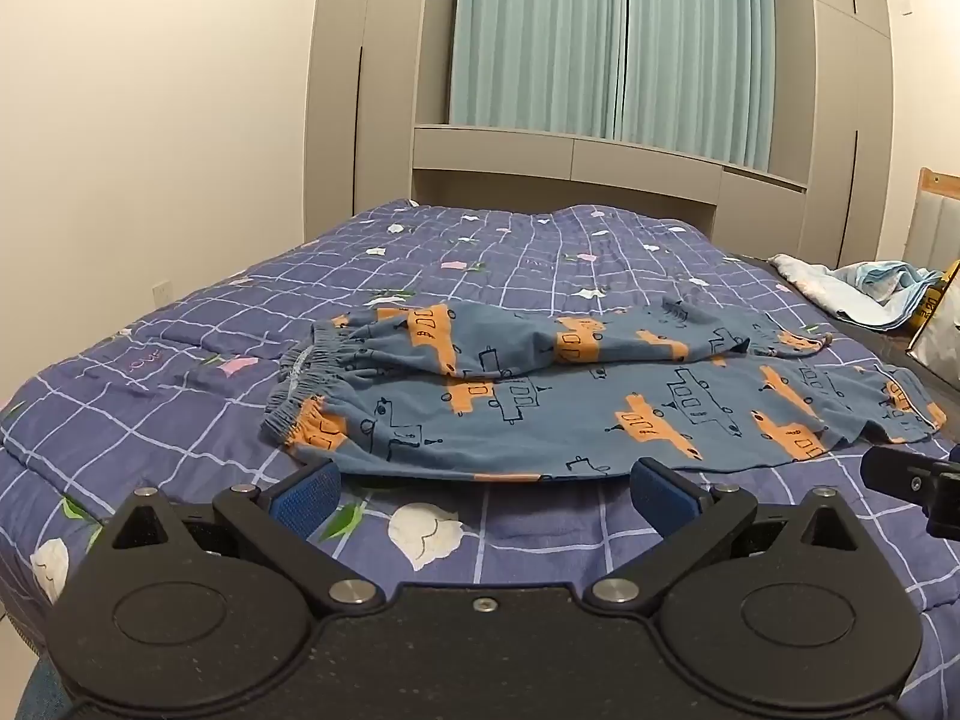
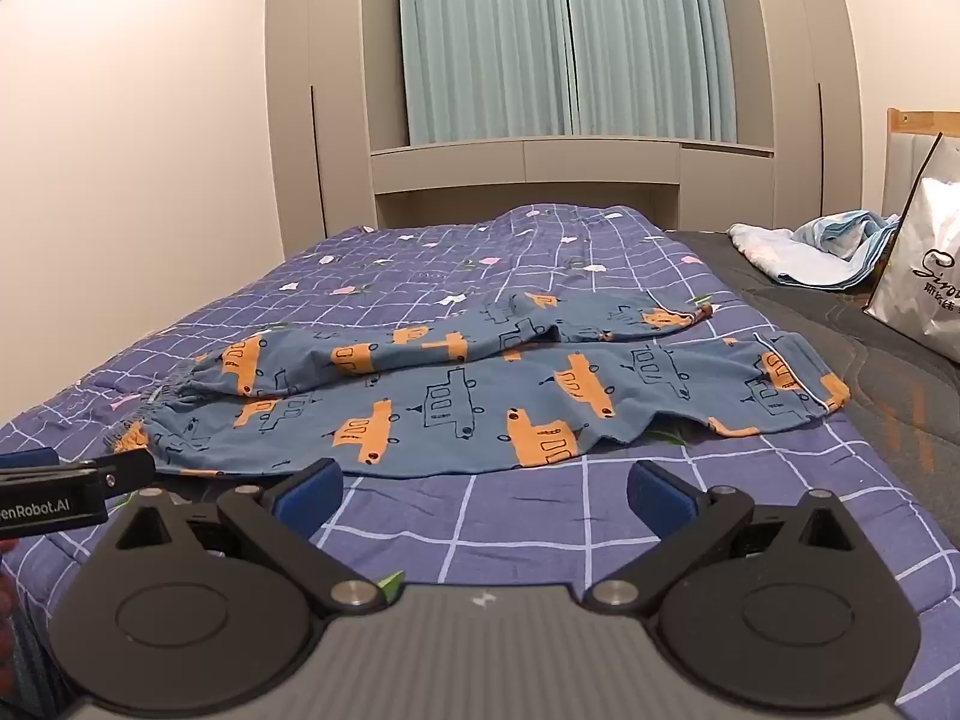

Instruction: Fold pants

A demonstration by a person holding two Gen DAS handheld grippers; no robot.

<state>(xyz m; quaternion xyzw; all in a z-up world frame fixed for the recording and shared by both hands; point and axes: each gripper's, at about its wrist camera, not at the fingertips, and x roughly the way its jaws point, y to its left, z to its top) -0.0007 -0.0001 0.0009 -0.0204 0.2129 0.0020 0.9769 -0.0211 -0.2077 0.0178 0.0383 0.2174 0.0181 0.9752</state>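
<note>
Blue pants point(image 1: 570, 402) with orange and outlined vehicle prints lie across the bed, elastic waistband at the left, leg cuffs at the right. The far leg is rumpled and partly overlaps the near leg. They also show in the right wrist view point(image 2: 480, 402). My left gripper point(image 1: 483, 486) is open and empty, just short of the pants' near edge by the waist half. My right gripper point(image 2: 483, 489) is open and empty, just short of the near edge further right. Each gripper shows at the other view's edge.
The bed has a blue quilt point(image 1: 180, 396) with a white grid and flowers. A crumpled light-blue cloth point(image 2: 828, 252) and a white shopping bag point(image 2: 924, 264) sit at the right. Wardrobes and teal curtains stand behind the bed.
</note>
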